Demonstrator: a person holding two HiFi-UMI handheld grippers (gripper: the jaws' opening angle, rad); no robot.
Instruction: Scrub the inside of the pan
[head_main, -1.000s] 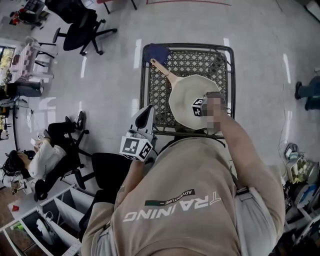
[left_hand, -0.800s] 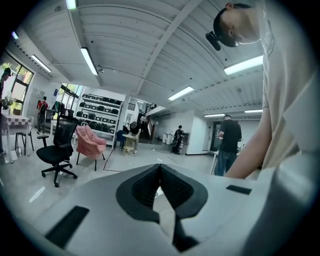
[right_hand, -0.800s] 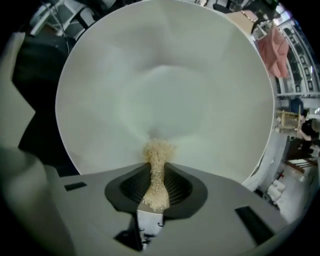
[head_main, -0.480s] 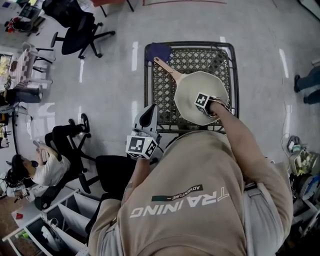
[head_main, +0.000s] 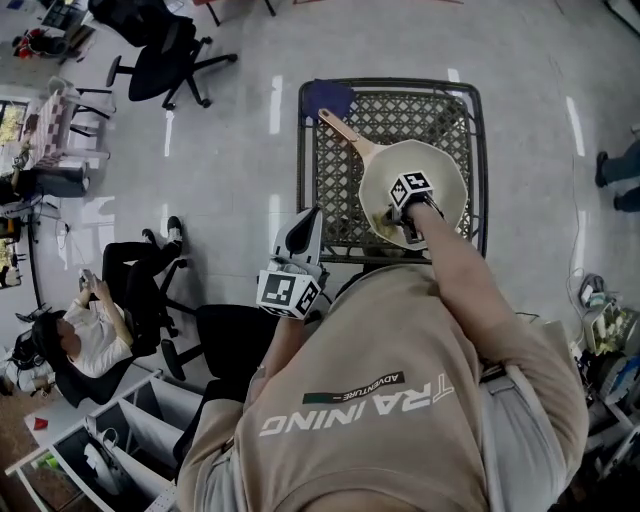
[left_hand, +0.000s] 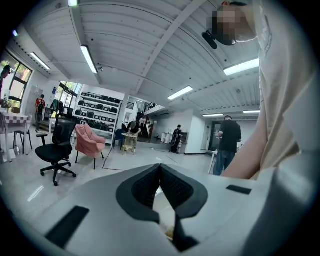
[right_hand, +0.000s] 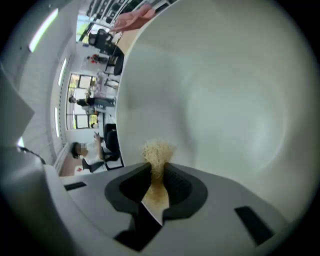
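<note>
The left hand-held gripper (left_hand: 160, 170) idles with its jaws pressed together on nothing, just off the near-left corner of the worktop (head_main: 325, 195), a dark metal lattice in a tubular frame. A dark blue cloth (head_main: 327, 98) lies on its far-left corner. The pan (head_main: 438, 165) is a round, shallow skillet with a smooth, matte cream lining and a slim tan handle (head_main: 345, 133) that looks wooden. It sits on the worktop's right half, with the handle angled toward the cloth. Inside it, the right hand-held gripper (right_hand: 158, 174) pinches a scrubber (right_hand: 157, 151), a frayed tuft of straw-coloured fibre, at the near inner wall. Whether the fibres touch the wall cannot be told. Scrubbing appears under way but early. The lining shows no suds, streaks or residue, so how much has been covered is unclear, and the floor and far wall likely remain.
</note>
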